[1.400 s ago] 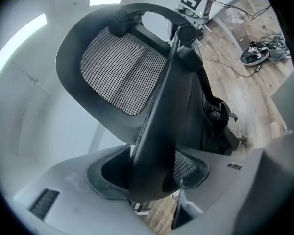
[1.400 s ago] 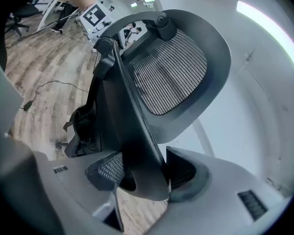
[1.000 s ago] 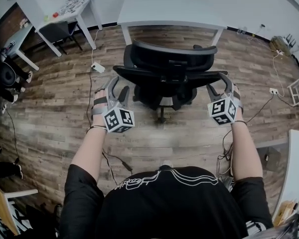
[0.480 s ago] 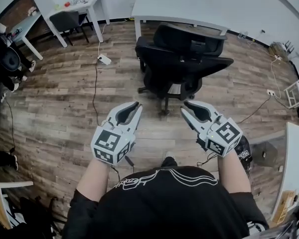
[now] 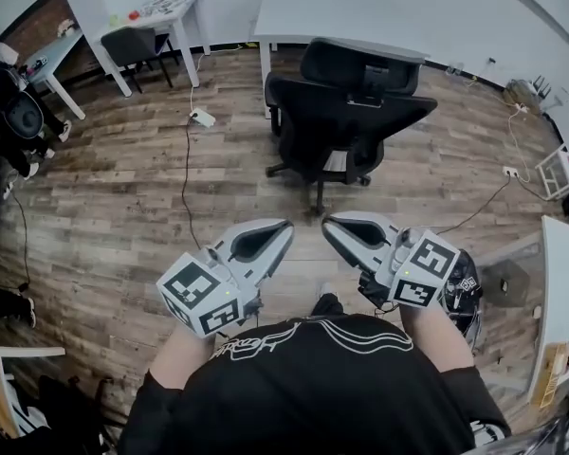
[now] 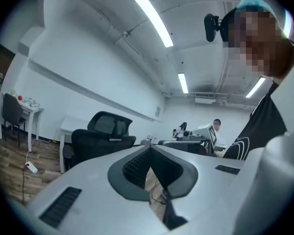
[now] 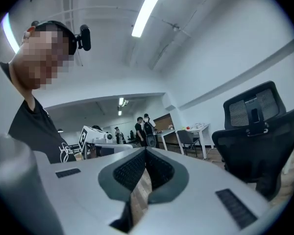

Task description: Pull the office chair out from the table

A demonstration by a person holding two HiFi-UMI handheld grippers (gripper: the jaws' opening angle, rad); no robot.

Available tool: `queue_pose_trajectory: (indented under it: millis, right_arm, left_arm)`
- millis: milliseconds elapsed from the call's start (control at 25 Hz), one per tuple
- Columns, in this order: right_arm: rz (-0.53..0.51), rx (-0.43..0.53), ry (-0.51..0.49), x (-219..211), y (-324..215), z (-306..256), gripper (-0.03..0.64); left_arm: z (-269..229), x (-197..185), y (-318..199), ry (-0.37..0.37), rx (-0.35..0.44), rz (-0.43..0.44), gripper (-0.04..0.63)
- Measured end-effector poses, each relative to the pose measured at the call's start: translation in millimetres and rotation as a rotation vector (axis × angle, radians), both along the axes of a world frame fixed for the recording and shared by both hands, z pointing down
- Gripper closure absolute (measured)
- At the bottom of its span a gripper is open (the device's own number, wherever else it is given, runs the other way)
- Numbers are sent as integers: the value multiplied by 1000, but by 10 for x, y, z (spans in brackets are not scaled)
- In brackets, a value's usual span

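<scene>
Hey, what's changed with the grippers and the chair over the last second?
The left gripper and the right gripper came away from the chair's sides, drew back toward the person and shut, both empty. The chair stayed standing in front of the table.

The office chair (image 5: pixel 346 112) hides most of its own base.

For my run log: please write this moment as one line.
office chair: out in front of white table | left gripper: shut, empty | right gripper: shut, empty | contact with chair: none
</scene>
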State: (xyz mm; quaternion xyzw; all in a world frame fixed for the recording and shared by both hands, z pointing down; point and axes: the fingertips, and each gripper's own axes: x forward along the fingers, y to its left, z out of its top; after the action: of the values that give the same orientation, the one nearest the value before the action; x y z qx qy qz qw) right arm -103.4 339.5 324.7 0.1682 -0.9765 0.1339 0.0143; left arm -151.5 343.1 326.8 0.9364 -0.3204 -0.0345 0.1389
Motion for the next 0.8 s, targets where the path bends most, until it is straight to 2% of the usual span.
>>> queue_pose_trajectory:
  millis: [80,320,560,800]
  right_arm:
    - [-3,10,12,-53,88,5,581]
    - [-4,20,41,-126,318,60,583]
    - [2,1,51,-116,371,122,583]
    - [-6,-5,77,-74,501,190,583]
  left_arm:
    - [25,-18,96,-6,-5,9,589]
    - [-12,-101,264,76,-27,-4,589]
    - [79,-147,296,40,-33,-54,589]
    - [79,-22,440,51,-37,-10,589]
